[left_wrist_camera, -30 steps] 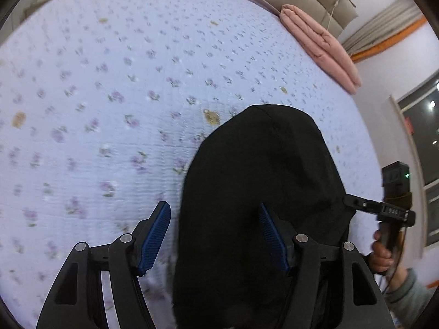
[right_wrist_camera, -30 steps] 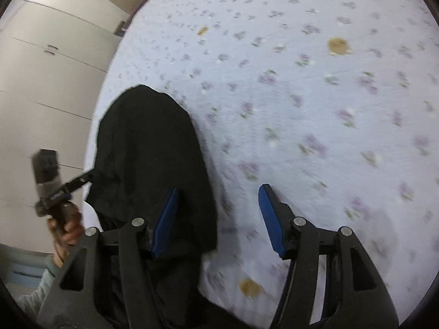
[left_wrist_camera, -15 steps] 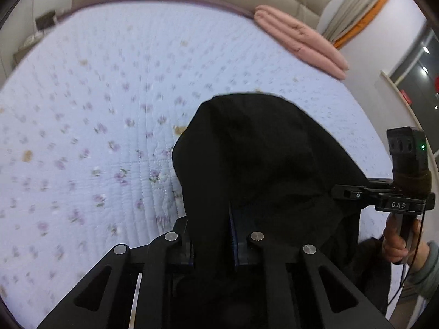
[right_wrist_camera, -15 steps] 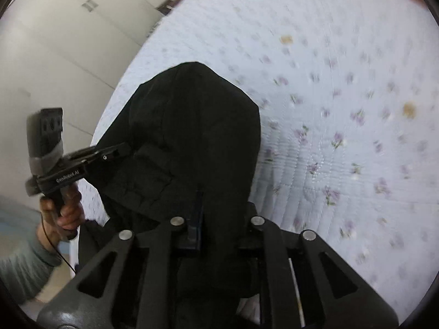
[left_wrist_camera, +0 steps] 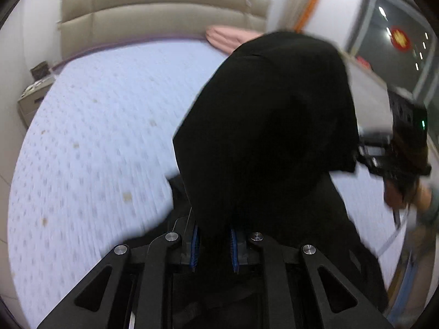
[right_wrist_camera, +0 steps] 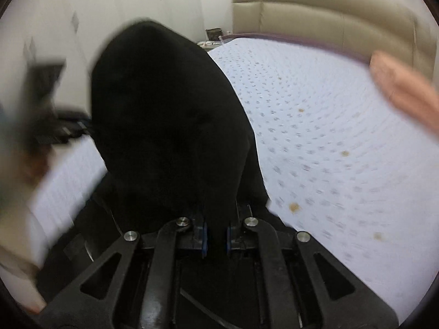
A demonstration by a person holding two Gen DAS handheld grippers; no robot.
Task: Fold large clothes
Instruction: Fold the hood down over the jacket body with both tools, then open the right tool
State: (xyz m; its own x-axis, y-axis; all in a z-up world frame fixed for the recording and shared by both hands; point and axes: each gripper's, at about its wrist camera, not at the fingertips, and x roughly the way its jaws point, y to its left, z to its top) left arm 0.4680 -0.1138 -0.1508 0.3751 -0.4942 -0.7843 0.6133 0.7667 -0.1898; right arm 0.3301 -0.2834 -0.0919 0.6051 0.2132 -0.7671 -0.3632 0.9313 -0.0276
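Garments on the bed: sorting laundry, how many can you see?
2: a black garment held up near the bed's foot, and a folded pink one by the headboard. Others may be hidden behind the black one.

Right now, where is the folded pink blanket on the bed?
The pink blanket lies at the bed's far end beside the beige headboard, partly behind the raised black garment.

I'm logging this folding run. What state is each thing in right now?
black garment: lifted off the bed, pinched at two spots
left gripper: shut on the garment
right gripper: shut on the garment
pink blanket: folded, near the headboard
bedspread: spread flat
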